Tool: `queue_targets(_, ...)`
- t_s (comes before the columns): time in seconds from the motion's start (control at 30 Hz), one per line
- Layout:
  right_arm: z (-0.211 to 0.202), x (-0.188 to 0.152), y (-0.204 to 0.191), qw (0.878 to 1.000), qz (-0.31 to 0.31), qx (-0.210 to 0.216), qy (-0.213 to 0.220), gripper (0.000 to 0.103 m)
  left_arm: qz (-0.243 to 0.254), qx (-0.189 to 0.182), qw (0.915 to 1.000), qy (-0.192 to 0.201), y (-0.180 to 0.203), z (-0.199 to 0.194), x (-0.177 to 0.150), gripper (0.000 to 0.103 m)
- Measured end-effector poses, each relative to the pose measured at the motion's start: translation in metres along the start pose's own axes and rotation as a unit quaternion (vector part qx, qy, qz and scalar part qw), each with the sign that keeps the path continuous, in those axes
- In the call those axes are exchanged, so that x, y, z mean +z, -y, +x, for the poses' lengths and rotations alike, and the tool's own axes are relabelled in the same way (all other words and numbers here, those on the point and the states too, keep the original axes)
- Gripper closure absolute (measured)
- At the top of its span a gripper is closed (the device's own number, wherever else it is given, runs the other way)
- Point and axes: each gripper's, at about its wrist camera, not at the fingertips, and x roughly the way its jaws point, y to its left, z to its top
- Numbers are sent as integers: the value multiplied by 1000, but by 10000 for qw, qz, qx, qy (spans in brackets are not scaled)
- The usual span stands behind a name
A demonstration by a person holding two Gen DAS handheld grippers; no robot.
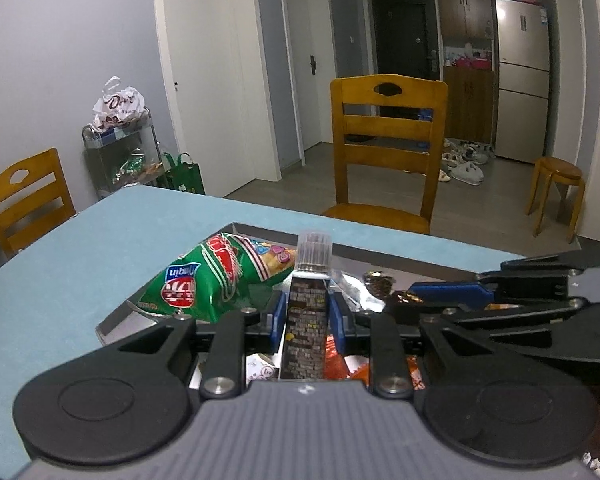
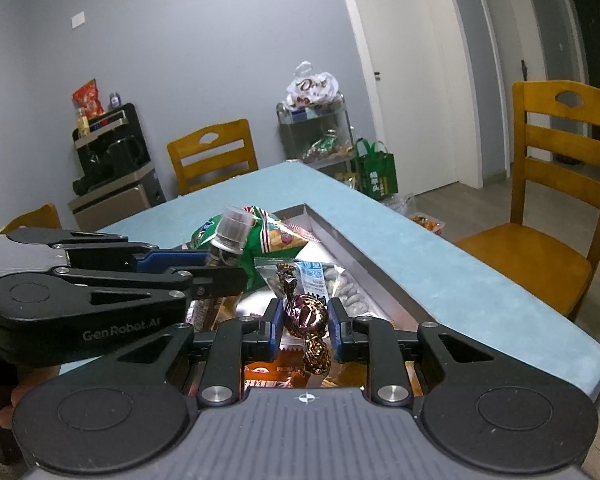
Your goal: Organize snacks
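A slim tube [image 1: 305, 320] with a dark printed label and a clear ribbed cap stands upright between my left gripper's [image 1: 306, 312] blue pads, which are shut on it. It hangs over a metal tray [image 1: 260, 233] sunk in the blue table. In the tray lies a green snack bag [image 1: 208, 280]. My right gripper [image 2: 304, 316] is shut on a brown foil-wrapped candy [image 2: 305, 314] above the same tray [image 2: 342, 236]. Just left of it, the right wrist view shows the left gripper [image 2: 220, 266] with the tube's cap [image 2: 233, 232] tilted. A clear packet of nuts [image 2: 340, 286] lies ahead.
The blue table [image 1: 60, 264] surrounds the tray. A wooden chair [image 1: 386, 148] stands at the far side, another chair [image 1: 24, 196] at the left. A trolley [image 2: 316, 136] with a white bag, a green tote [image 2: 376, 174] and a stool [image 1: 558, 192] stand on the floor.
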Motion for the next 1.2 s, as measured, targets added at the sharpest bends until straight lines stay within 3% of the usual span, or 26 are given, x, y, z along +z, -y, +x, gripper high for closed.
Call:
queue_targets(0.13, -1, 1, -3, 10000, 11, 3, 8, 71, -104, 49, 9999, -32, -10, -7, -3, 73)
queue_targets(0.4, -19, 2, -10, 9999, 128, 0, 80, 48, -673, 144, 9976, 42, -43, -35, -8, 27)
queue_targets(0.57, -39, -2, -28, 9999, -51, -102, 98, 38, -834, 79, 9965, 69, -60, -71, -17, 11)
queue_targets(0.7, -55, -9, -45, 9998, -154, -120, -9, 30, -865, 86, 9962, -75, -69, -98, -27, 9)
queue_targets(0.9, -79, -21, -65, 9997, -201, -86, -87, 9, -1175, 97, 9918, -485, -85, -125, -52, 7)
queue_targets(1.2, -78, -47, -80, 9968, -199, -352, -683, 2, -1140, 323, 9847, -1278, -81, -114, -92, 7)
